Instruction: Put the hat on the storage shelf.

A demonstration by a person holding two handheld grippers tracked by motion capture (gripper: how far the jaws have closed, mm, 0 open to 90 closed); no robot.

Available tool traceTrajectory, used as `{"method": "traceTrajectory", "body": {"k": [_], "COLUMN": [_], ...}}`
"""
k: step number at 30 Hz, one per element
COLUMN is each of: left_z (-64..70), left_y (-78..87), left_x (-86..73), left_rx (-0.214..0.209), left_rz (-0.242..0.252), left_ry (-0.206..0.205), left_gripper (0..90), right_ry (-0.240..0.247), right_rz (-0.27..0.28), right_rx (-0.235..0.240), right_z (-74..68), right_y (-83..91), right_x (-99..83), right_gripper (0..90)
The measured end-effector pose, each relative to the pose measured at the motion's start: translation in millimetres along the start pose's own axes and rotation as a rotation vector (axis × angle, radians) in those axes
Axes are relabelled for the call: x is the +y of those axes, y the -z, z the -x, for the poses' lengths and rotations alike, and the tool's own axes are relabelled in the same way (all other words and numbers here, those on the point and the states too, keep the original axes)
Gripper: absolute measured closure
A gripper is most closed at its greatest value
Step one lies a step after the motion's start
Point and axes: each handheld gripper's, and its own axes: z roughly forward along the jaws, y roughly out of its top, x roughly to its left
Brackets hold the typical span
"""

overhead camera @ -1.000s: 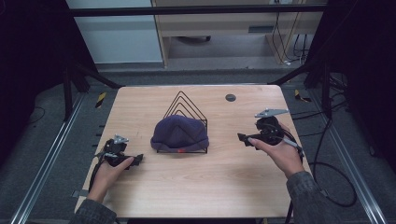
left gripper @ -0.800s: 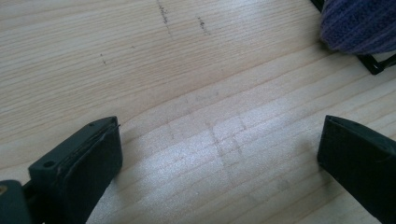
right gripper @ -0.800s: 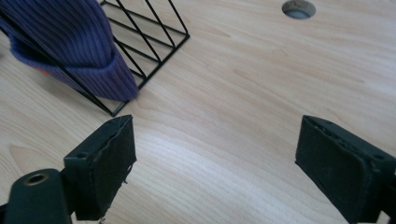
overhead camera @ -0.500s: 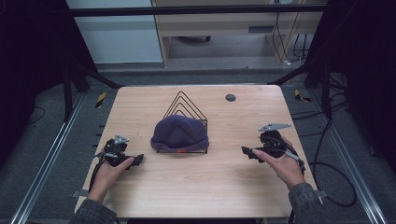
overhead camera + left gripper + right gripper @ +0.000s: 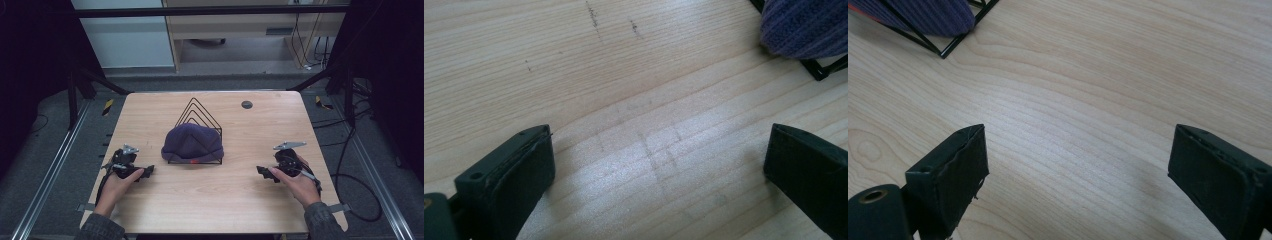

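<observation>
A dark blue knitted beanie is draped over the front of a black wire rack of nested triangular dividers, at the middle of the light wooden table. The likeliest trouble, I judge, is snagging: a jaw closing on wire along with wool would drag the light rack across the table or tip it. The beanie's lower edge seems tucked around the rack's base bar, though the high view is too dim to be sure. The left gripper rests on the table left of the beanie, the right gripper well to its right; both stand wide apart, holding nothing.
</observation>
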Motion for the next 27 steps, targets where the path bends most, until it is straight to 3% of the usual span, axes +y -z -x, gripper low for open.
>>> {"method": "traceTrajectory", "body": {"k": [8,12,21,24,27], "left_z": [0.0,0.6,1.5,1.9,2.6], "left_y": [0.0,0.0,-0.1,-0.1,-0.1], "left_x": [-0.1,-0.3,-0.1,-0.1,-0.2], "left_rx": [-0.001,-0.001,-0.002,-0.002,-0.003], "left_rz": [0.001,0.003,0.003,0.002,0.004], "left_ry": [-0.001,0.000,-0.001,-0.003,-0.001], "left_gripper": [0.0,0.0,0.0,0.0,0.0], "right_ry": [-0.008,0.034,0.132,0.129,0.126], "right_rz": [-0.032,-0.060,0.018,0.062,0.062], "right_rx": [-0.009,-0.024,-0.074,-0.076,-0.078], "right_z": [-6.1,-8.1,-20.8,-20.9,-21.3], "right_y": [-15.5,-21.7,-31.4,-32.9,-32.9], "right_x": [-8.5,-13.8,-23.0,-27.1,-27.3], "right_gripper": [9.4,8.0,3.4,3.1,3.1]}}
